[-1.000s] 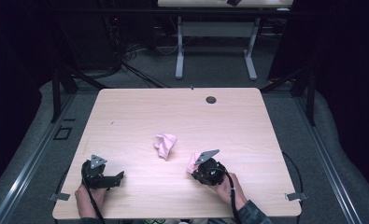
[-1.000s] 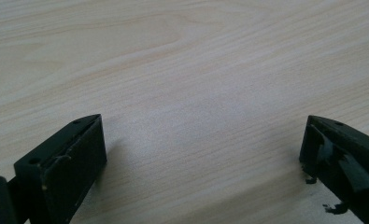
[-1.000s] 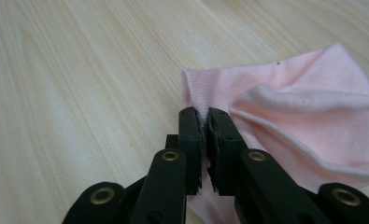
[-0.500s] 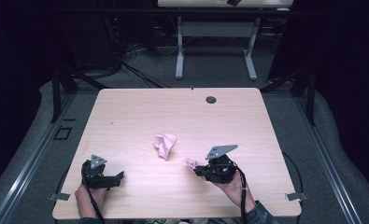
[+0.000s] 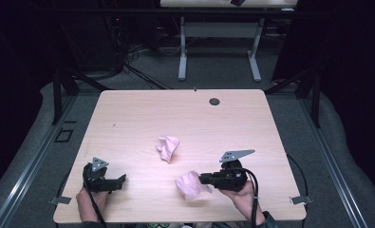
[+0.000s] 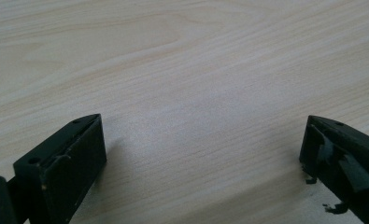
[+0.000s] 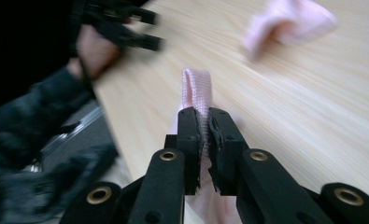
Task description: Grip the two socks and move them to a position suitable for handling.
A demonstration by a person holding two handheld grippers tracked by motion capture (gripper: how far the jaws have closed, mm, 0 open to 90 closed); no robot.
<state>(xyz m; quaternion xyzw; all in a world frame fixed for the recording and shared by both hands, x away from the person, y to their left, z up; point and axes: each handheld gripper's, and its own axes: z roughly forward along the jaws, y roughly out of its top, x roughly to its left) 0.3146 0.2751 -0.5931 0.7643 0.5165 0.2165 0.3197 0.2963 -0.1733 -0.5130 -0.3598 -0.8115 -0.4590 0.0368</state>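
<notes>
High view shows our right gripper [image 5: 201, 179] clamped on one pink sock [image 5: 190, 185], second sock [image 5: 168, 147] untouched, left gripper [image 5: 121, 181] wide open.

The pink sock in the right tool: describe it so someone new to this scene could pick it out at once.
On the light wooden table, look to the near edge on the person's right, where the right tool points left. The pink sock hangs bunched from its shut jaws, just above the wood. The other pink sock lies crumpled nearer the table's middle with nothing touching it.
</notes>
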